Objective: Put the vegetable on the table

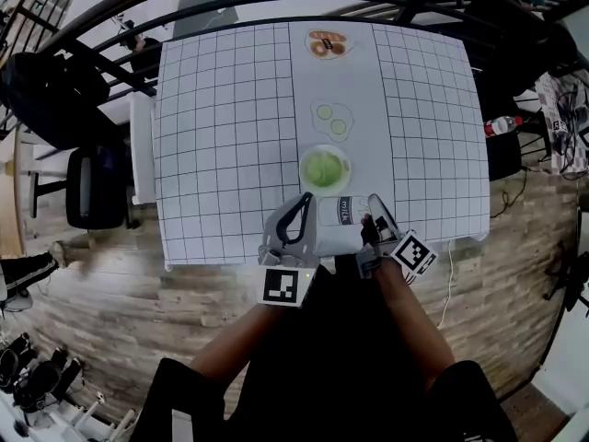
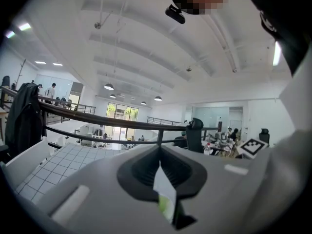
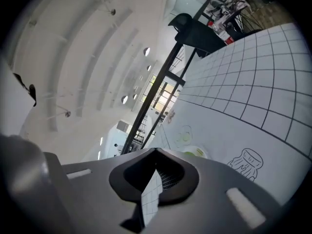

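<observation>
A round green vegetable (image 1: 324,169) lies in a white dish (image 1: 305,179) on the plain middle strip of the table cloth. It also shows in the right gripper view, where the green vegetable (image 3: 193,153) peeks over the jaws. My left gripper (image 1: 306,198) hovers just in front of the dish at the table's near edge, jaws together and nothing held. My right gripper (image 1: 375,201) is beside it to the right, also shut and empty. In each gripper view the left gripper (image 2: 160,167) and the right gripper (image 3: 156,152) show only a thin slit between their jaws.
The white gridded cloth (image 1: 221,136) covers the table. A printed milk carton (image 1: 342,211) lies between the grippers, printed cucumber slices (image 1: 332,120) beyond the dish, and a plate of brown rings (image 1: 327,43) at the far edge. A black railing (image 1: 110,26) and chairs (image 1: 92,187) stand around.
</observation>
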`<state>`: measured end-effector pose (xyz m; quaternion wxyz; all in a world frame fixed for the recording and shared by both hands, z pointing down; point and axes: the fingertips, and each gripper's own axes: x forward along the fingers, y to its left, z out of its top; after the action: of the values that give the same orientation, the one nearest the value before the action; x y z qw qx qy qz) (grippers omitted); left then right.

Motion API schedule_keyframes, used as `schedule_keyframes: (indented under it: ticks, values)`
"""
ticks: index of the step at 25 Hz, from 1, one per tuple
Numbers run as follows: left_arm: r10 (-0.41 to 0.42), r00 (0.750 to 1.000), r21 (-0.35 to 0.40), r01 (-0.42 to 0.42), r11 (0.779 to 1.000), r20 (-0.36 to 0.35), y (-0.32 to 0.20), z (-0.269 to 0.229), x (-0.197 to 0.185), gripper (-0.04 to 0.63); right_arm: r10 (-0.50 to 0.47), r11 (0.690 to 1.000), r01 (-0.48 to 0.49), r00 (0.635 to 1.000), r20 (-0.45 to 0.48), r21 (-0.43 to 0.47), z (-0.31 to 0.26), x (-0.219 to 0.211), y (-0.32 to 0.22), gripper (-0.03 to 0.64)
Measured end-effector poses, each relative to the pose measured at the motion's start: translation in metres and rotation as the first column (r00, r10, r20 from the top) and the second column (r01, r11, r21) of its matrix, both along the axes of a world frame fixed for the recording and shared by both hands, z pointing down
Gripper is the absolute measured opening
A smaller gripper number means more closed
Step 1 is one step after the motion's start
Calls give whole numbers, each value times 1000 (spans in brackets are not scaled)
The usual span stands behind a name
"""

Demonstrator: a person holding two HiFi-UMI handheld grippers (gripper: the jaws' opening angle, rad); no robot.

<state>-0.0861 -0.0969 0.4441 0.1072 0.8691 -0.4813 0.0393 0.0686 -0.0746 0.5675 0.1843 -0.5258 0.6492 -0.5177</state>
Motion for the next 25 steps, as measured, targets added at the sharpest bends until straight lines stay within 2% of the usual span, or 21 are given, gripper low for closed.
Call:
schedule_keyframes:
  ticks: [6, 10, 13, 16, 19, 21, 25]
  values:
    - [-19, 1000, 17, 19, 1000, -2, 9, -11, -1, 8, -36, 995, 47, 992, -117, 91, -59, 4, -1, -5]
    - [-70, 998, 32, 71, 997, -5, 9, -22, 6, 8, -38, 995, 49, 992, -124, 83, -92, 15, -7, -5]
    - [-110, 994, 35, 110, 993, 14, 9, -27, 14, 8, -69, 989, 92, 979, -191, 112, -111, 22, -12, -5]
    - [-121, 992, 59, 120, 991, 26, 14, -41, 32, 8, -95, 969, 156, 952, -292, 194, -146, 27, -13, -5]
    - [-142, 990, 71, 140, 988, 19, 19, -52, 47, 8, -114, 952, 205, 926, -359, 226, -162, 28, -12, -5]
    - [-157, 988, 69, 156, 985, 9, 21, -55, 55, 8, -135, 938, 252, 897, -422, 236, -168, 27, -10, -5]
    - [-186, 982, 112, 184, 976, 8, 21, -70, 68, 8, -158, 893, 353, 826, -541, 279, -180, 25, -6, -5]
